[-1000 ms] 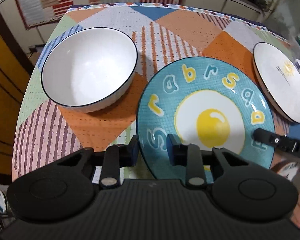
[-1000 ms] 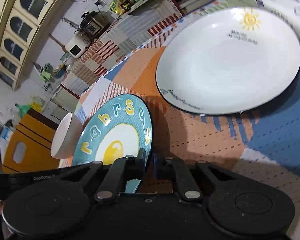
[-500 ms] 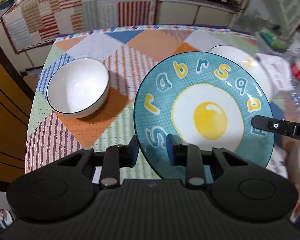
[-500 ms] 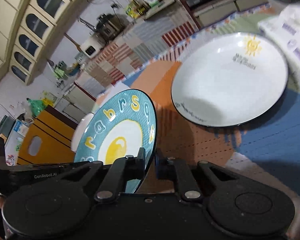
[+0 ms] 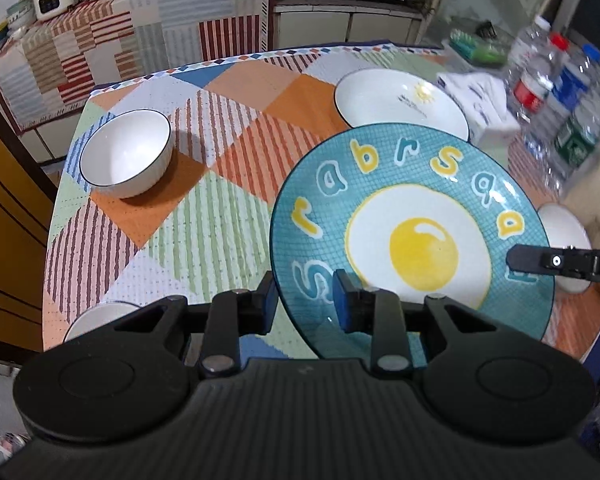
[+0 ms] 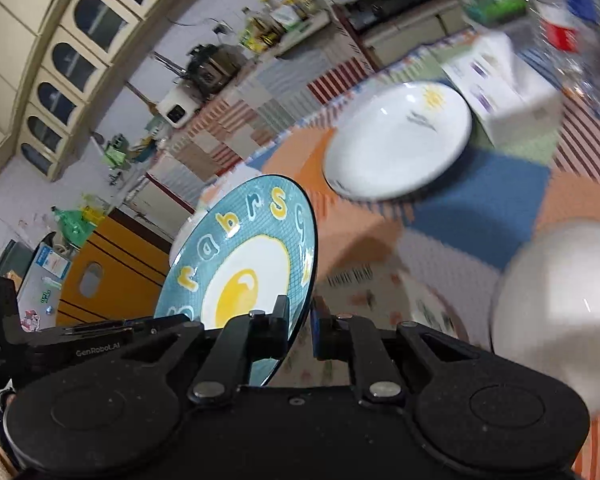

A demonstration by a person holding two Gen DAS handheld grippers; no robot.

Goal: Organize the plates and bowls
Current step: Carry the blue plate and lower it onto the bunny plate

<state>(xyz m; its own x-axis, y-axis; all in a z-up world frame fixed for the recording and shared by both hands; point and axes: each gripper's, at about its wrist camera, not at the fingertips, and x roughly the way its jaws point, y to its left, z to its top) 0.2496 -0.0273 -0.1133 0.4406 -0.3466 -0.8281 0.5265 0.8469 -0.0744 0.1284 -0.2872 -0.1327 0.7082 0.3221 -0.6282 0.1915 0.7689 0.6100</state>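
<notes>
Both tongs pinch the teal egg plate (image 5: 412, 216) rim — left gripper (image 5: 305, 296) near edge, right gripper (image 6: 300, 320) opposite — plate airborne above the table (image 5: 220, 208). Risk: thin rim grips slipping, plate dropping onto the white plate (image 5: 400, 100).

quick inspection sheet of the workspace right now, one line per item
surface: table under a patchwork cloth
job's things: blue egg plate held off the table; white sun plate at the far side; white bowl far left; a second white bowl near right
clutter: tissue pack; water bottles
grippers: left gripper shut on the blue egg plate's near rim; right gripper shut on its opposite rim
cables: nothing seen on the table
surroundings: cloth-covered counter with appliances; orange cabinet
</notes>
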